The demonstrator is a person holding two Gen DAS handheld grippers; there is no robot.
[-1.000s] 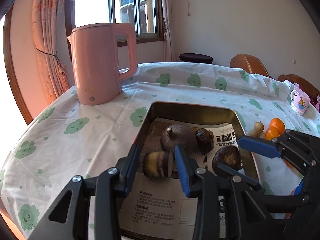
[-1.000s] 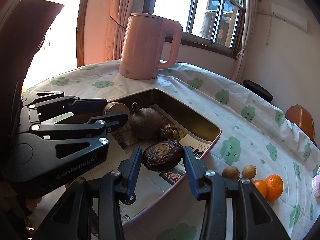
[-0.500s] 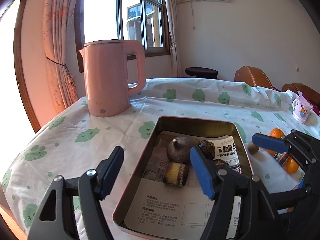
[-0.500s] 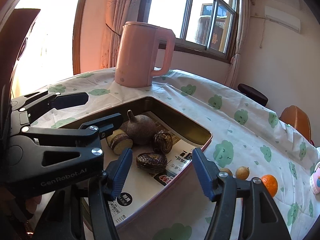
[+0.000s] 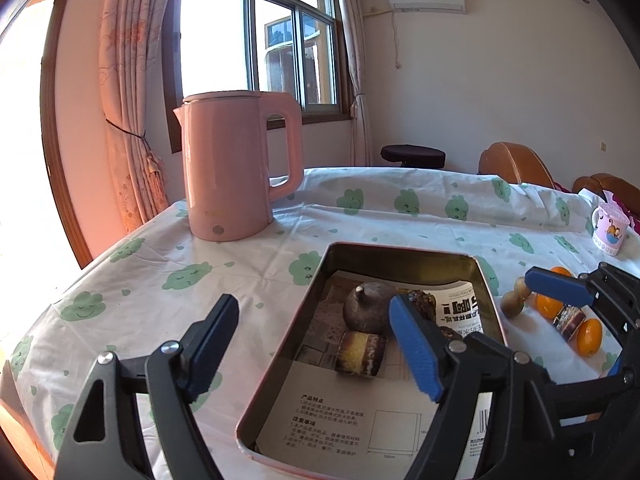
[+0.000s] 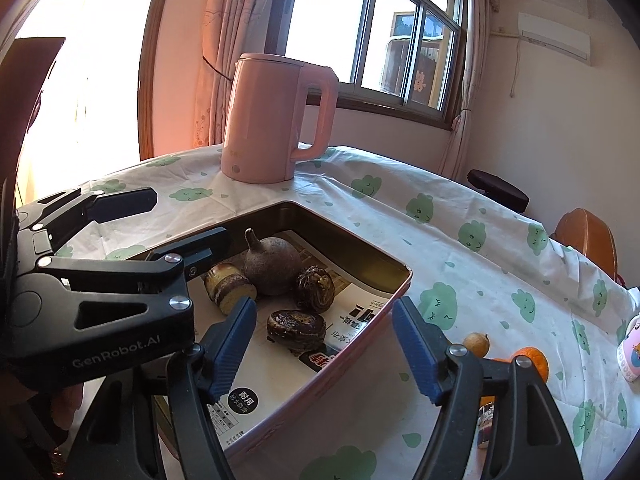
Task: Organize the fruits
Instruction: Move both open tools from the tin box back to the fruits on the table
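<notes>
Both tools just spread their jaws & grip nothing: left tool (image 5: 316, 344) over the near-left part of the tin tray (image 5: 400, 254), right tool (image 6: 326, 344) above the tray's near corner, dark wrinkled piece (image 6: 296, 330) lying loose below/between its jaws, not touched. Tray on the bench (image 5: 240, 264), paper-lined; inside, 4 items: 1 round brown bulb w/ stem nub (image 6: 272, 266), 1 cut stub w/ yellow face (image 6: 230, 288), 2 dark wrinkled pieces (2nd (image 6: 315, 289)). Bulb prob. the heaviest, hard, round, so may roll; take across the widest part, not the nub. Stub: stiff, flat ends, clamp on the curved sides. Wrinkled ones look light & maybe soft, so gentle squeeze across the short axis. Outside the tray, on the cloth to the right: 2 small tan round fruits (image 5: 514, 304), at least 2 oranges (image 5: 590, 336) (smooth, firm-ish, roll easily; count unsure, partly hidden behind the right tool), 1 small dark jar-like thing (image 5: 568, 320). Also 1 pink kettle (image 5: 236, 168) & 1 mug (image 5: 610, 230).
</notes>
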